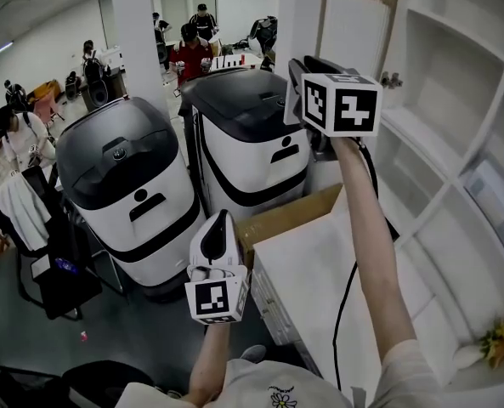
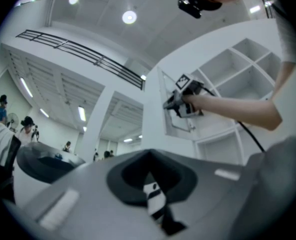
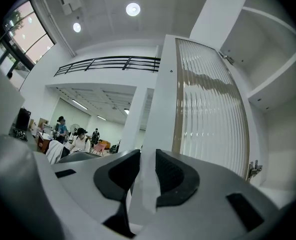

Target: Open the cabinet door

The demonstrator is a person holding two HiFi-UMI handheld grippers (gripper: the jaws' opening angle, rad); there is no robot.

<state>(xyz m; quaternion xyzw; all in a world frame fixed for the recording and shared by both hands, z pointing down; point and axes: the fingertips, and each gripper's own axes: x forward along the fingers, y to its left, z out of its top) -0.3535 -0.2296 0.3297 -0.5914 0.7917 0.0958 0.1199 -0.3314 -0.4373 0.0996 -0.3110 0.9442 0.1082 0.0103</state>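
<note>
Cabinet door (image 3: 207, 114) stands open, with the right tool (image 3: 147, 176) pinching its white frame edge. Left tool (image 1: 220, 223) pressed together, empty, low near white-and-black machines (image 1: 124, 185).

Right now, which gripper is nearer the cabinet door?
Right. The right gripper is clamped on the cabinet door at its edge. The left gripper hangs lower down, well apart from it, holding nothing.

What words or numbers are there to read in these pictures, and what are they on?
No text can be read anywhere.
Marker cubes: black-and-white squares, no letters.
White machines: dark symbols, no words.
Cabinet door: no print.
</note>
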